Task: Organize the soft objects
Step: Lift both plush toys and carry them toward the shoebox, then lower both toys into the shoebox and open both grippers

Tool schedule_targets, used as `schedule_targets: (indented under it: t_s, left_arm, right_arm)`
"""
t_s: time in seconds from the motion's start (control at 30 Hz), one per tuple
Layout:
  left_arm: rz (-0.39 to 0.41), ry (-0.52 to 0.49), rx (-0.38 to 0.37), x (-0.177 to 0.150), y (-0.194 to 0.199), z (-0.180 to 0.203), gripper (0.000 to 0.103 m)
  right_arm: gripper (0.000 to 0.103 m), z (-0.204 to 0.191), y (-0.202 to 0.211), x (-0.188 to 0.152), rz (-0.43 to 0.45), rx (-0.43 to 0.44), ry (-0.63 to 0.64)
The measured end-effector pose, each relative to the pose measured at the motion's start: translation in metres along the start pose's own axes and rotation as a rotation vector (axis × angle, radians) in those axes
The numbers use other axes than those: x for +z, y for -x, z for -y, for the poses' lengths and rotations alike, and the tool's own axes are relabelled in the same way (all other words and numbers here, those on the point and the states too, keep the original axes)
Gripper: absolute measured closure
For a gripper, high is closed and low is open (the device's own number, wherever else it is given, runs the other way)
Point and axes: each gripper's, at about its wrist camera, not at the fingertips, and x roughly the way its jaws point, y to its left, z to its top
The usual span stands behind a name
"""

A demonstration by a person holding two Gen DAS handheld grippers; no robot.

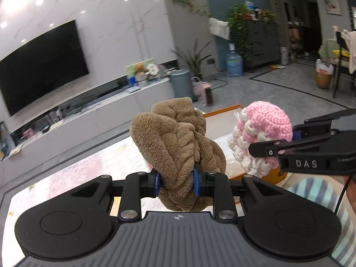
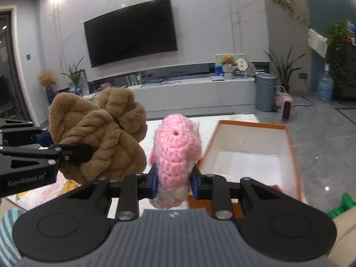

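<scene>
The left gripper (image 1: 175, 183) is pinching a floppy brown fleece scrunchie (image 1: 178, 146) while the right gripper (image 2: 173, 181) is squeezing a squashy pink crocheted ball (image 2: 175, 153), both light, mid-body grips.

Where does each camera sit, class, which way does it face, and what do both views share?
Left wrist: rides the left claw, facing the television wall; its pads clamp a brown plush scrunchie; the right claw enters from the right.
Right wrist: rides the right claw, facing the same wall; it clamps a pink crochet piece beside an orange-edged box.
Shared: both claws, both soft things.

Orange box (image 2: 251, 155) lies open, unobstructed from above.
</scene>
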Motion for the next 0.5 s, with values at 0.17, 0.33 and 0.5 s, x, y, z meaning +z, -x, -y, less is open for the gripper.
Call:
schedule_targets:
  t_s: [0.17,0.33,0.5]
  left_arm:
    - [0.009,-0.040,-0.068,0.022,-0.031,0.016,0.072]
    - [-0.019,-0.070,-0.132,0.035,-0.070,0.026,0.072]
    - [-0.070,-0.105,-0.151,0.042,-0.112,0.034,0.072]
  right_arm:
    - [0.076,0.042,0.006,0.017,0.001,-0.052,-0.015]
    - [0.076,0.089,-0.007,0.035,-0.045,-0.074,-0.058]
    - [0.076,0.127,-0.044,0.044,-0.138,-0.082,-0.080]
